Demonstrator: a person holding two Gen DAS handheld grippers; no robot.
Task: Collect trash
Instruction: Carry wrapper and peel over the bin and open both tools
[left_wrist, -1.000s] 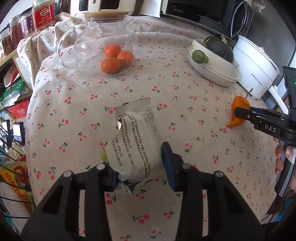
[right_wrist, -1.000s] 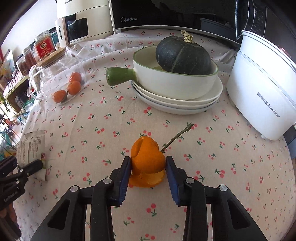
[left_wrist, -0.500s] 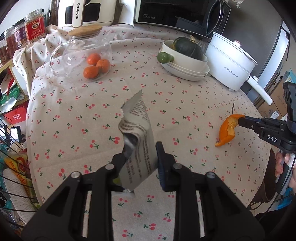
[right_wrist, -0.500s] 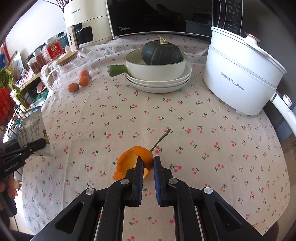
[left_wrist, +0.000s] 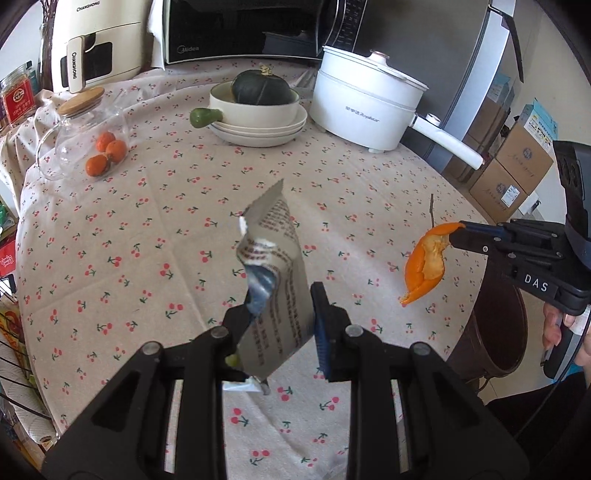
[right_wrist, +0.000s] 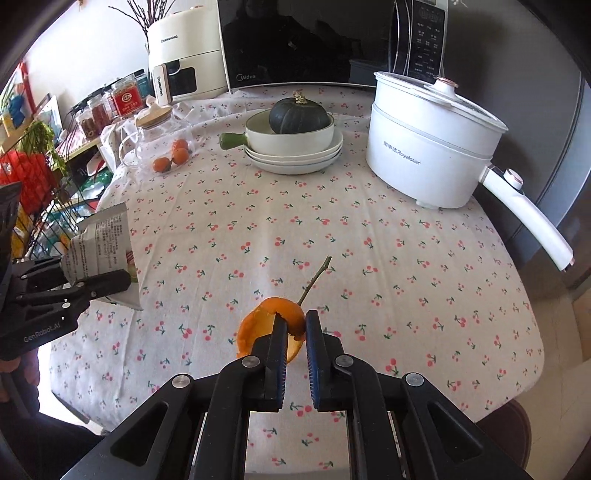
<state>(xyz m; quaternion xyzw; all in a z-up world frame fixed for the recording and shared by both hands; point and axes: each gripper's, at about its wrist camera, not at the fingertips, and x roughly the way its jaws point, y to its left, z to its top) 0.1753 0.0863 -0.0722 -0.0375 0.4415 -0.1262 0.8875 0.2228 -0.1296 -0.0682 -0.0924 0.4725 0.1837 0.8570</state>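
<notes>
Left wrist view: the left gripper pinches a torn wrapper (printed side up) above the tablecloth; orange peel hangs at 3 o'clock.

Right wrist view: the right gripper clamps that peel; a twig lies at 12 o'clock.

our left gripper pinches a crumpled printed wrapper, held up off the cherry-print tablecloth. to the right, our right gripper clamps an orange peel above the table edge, with a brown bin just below it. farther back sit a white pot and a glass jar of oranges.
</notes>
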